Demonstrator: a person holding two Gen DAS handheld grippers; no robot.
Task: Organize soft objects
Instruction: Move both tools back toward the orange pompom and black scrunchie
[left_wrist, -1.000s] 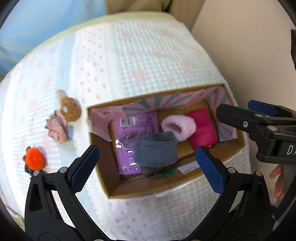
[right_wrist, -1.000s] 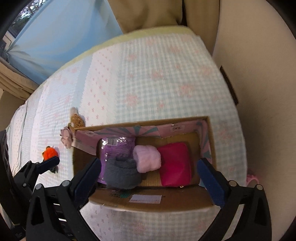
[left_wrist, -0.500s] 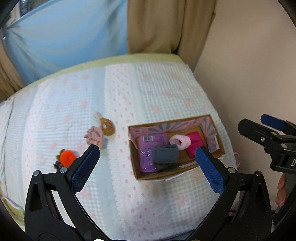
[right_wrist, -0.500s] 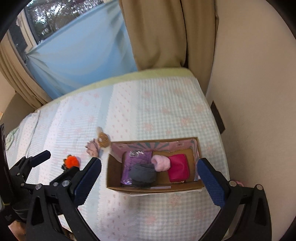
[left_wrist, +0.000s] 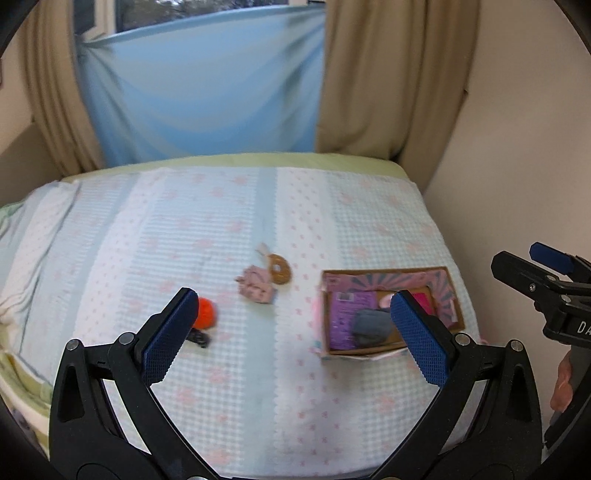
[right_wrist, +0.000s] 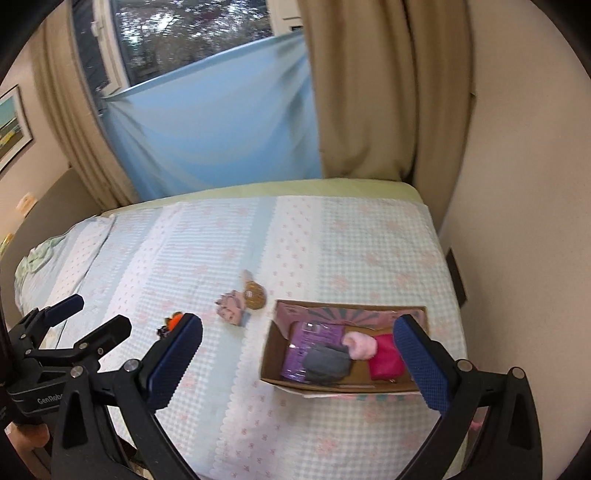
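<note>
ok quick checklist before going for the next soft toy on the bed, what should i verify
1. Left gripper open and holding nothing: ok.
2. Right gripper open and holding nothing: ok.
3. Soft things left outside the cardboard box: orange pompom, pink plush, brown donut plush: ok, all visible.
4. Pink plush and donut plush apart for a single grasp: not ok, they touch.
5. Room left in the box beside the grey sock, pink fluffy item and magenta cloth: cannot tell.
</note>
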